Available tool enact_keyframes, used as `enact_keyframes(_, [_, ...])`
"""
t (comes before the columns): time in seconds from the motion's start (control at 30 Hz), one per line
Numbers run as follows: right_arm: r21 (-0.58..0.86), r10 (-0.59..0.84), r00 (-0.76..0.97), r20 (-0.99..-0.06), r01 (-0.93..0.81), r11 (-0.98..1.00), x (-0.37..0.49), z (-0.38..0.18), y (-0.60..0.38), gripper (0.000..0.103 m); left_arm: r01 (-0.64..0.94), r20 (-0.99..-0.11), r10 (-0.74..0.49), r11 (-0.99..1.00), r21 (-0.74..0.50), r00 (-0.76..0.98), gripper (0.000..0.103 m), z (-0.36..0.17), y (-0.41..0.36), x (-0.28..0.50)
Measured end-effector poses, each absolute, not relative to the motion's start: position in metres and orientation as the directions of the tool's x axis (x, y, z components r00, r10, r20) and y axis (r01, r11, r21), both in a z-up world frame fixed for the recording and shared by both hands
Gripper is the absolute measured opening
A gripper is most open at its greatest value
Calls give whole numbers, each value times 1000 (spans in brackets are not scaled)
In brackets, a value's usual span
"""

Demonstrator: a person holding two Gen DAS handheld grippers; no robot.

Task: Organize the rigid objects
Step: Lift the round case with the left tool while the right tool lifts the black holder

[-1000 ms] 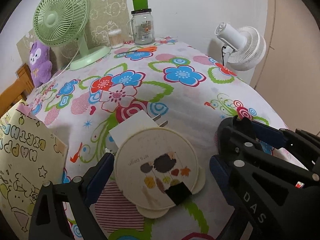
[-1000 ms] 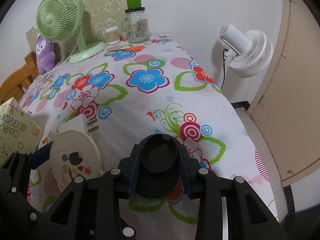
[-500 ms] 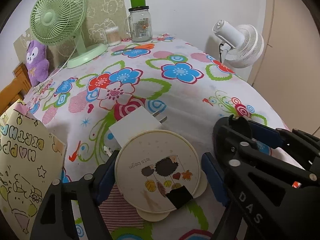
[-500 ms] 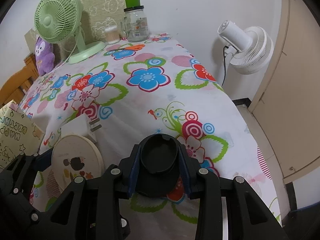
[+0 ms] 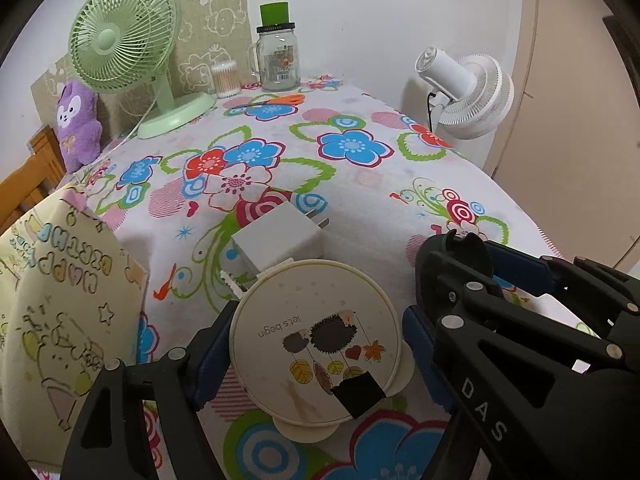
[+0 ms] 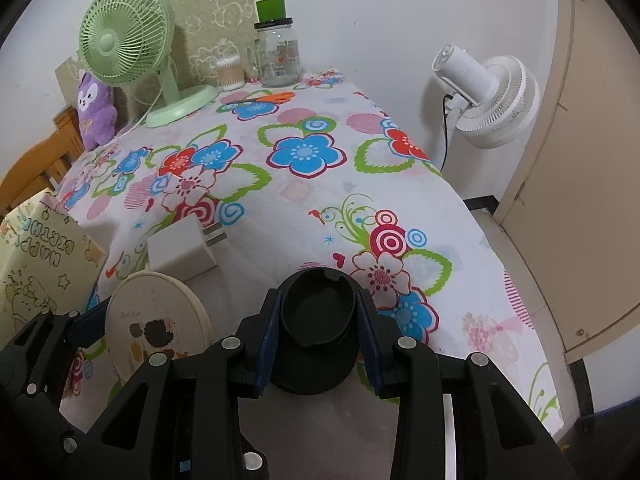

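A round cream lid (image 5: 316, 340) printed with hedgehogs and "let's begin" sits between the blue pads of my left gripper (image 5: 316, 344), which has closed in against its rim; it also shows in the right wrist view (image 6: 154, 328). A white plug adapter (image 5: 276, 240) lies just beyond it on the flowered cloth. My right gripper (image 6: 318, 320) is shut on a black cup-shaped cap (image 6: 316, 332) and holds it above the cloth, to the right of the lid.
A yellow "Happy Birthday" gift bag (image 5: 60, 312) stands at the left. At the back are a green desk fan (image 5: 128, 48), a purple plush (image 5: 78, 124), a glass jar (image 5: 278, 56), cotton swabs (image 5: 226, 78) and orange scissors (image 5: 280, 100). A white fan (image 5: 468, 92) stands off the right edge.
My left gripper's fingers have closed in from wide apart onto the round lid and moved slightly forward. The right gripper keeps holding the black cap and has hardly moved.
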State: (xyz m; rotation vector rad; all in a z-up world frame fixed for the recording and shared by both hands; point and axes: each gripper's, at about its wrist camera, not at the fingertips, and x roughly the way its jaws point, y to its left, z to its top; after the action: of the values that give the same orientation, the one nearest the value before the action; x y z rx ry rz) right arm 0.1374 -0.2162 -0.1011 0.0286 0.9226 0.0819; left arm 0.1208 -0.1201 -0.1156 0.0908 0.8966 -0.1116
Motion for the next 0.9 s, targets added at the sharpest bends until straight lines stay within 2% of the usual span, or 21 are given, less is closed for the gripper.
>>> enact_keyframes(0.9, [52,49,657,-753,-16,999,90,-61,-205,39,151,-737,-72,988,42,672,82,-78,-110,78])
